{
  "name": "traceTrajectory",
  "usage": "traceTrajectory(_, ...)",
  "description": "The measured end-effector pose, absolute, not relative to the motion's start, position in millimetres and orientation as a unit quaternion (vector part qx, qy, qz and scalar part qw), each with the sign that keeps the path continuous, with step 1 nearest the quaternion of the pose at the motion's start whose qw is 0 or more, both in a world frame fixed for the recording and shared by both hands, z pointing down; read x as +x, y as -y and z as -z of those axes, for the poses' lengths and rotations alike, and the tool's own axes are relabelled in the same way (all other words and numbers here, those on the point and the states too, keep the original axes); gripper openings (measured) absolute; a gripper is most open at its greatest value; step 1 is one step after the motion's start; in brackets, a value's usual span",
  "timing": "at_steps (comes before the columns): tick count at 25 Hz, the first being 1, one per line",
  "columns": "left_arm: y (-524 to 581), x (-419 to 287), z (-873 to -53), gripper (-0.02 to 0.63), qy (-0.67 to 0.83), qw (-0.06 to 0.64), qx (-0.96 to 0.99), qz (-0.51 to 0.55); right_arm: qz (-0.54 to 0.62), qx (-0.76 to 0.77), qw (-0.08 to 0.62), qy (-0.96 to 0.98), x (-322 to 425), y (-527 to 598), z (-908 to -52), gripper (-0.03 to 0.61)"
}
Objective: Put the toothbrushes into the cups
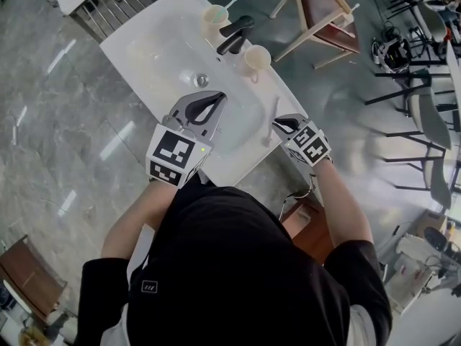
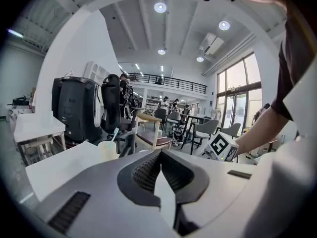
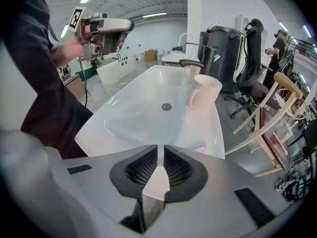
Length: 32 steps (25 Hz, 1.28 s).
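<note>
Hovering above the white sink (image 1: 144, 31), the left hand-held gripper (image 1: 211, 103) has its jaws pressed together with nothing between them; it sits over the near part of the basin and points toward the black tap (image 1: 234, 34). The right hand-held gripper (image 1: 282, 126) is tilted steeply down at the sink's right rim; its jaws are likewise closed and empty, and only bare basin shows past their tips. Two pale cups stand on the back ledge, one on each side of the tap: the far cup (image 1: 215, 14) holds a blue-headed toothbrush (image 1: 234, 0) that leans out over its lip; the near cup (image 1: 257, 58), which has a handle, stands just beside the tap on the right gripper's side. A second toothbrush (image 1: 272, 121) — pale and slender — lies flat along the right rim; it is just beside the tips of the right hand-held gripper and well apart from both cups. The drain (image 1: 202, 80) lies in the basin floor, between the left hand-held gripper and the tap. A wooden chair (image 1: 324, 13) stands on the grey floor beyond the sink — apart from it.
</note>
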State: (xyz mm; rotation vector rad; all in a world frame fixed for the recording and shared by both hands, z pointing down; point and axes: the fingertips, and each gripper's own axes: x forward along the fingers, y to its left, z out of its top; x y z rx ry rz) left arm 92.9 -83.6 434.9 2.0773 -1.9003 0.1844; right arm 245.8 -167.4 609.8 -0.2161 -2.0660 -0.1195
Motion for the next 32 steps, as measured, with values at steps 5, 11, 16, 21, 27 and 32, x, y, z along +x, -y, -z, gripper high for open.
traceTrajectory(5,93,92,-435,0.015,0.659,0.163,0.732,-0.066,0.003,-0.093,0.527,0.844,262,163,-622,0.032)
traceTrajectory(11,112,103,-450,0.015,0.635,0.171,0.749,-0.082,-0.032,-0.077,0.53,0.844,277,162,-630,0.032)
traceTrajectory(16,131,127,-490,0.017,0.623,0.197,0.751,-0.092,-0.036,-0.068,0.528,0.846,276,168,-635,0.032)
traceTrajectory(21,142,157,-511,0.017,0.594,0.218,0.768,-0.095,0.002,-0.079,0.542,0.837,275,173,-644,0.032)
traceTrajectory(27,144,180,-530,0.027,0.572,0.224,0.779,-0.126,0.023,-0.091,0.543,0.834,269,181,-648,0.032)
traceTrajectory(32,142,185,-544,0.067,0.569,0.243,0.776,-0.126,0.048,-0.111,0.554,0.824,262,186,-648,0.125)
